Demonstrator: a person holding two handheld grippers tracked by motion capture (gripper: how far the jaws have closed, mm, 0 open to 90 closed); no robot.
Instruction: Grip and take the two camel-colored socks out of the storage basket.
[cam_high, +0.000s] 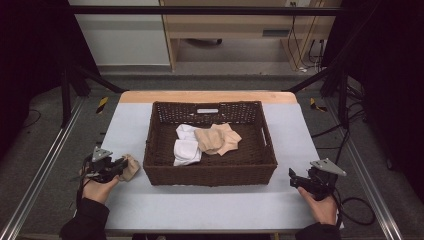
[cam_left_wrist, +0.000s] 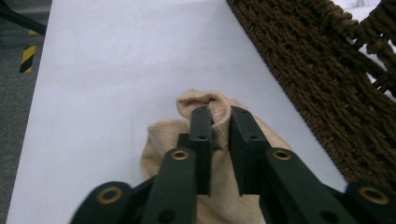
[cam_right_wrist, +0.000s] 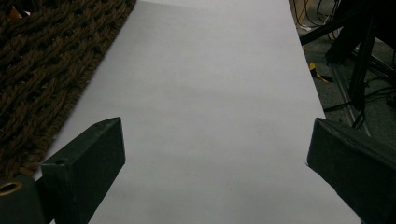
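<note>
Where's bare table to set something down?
Free: strip right of the basket, ahead of the open right gripper; strip along the near edge. Crowded: left of basket, where the left gripper pinches a beige sock.

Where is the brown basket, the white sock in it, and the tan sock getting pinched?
Wicker basket (cam_high: 210, 175), high view, on its near front wall.
White sock (cam_high: 187, 152), high view, on its middle.
Tan sock (cam_left_wrist: 219, 106), left gripper view, on the bunched fold between the left hand-held gripper's jaws.
</note>
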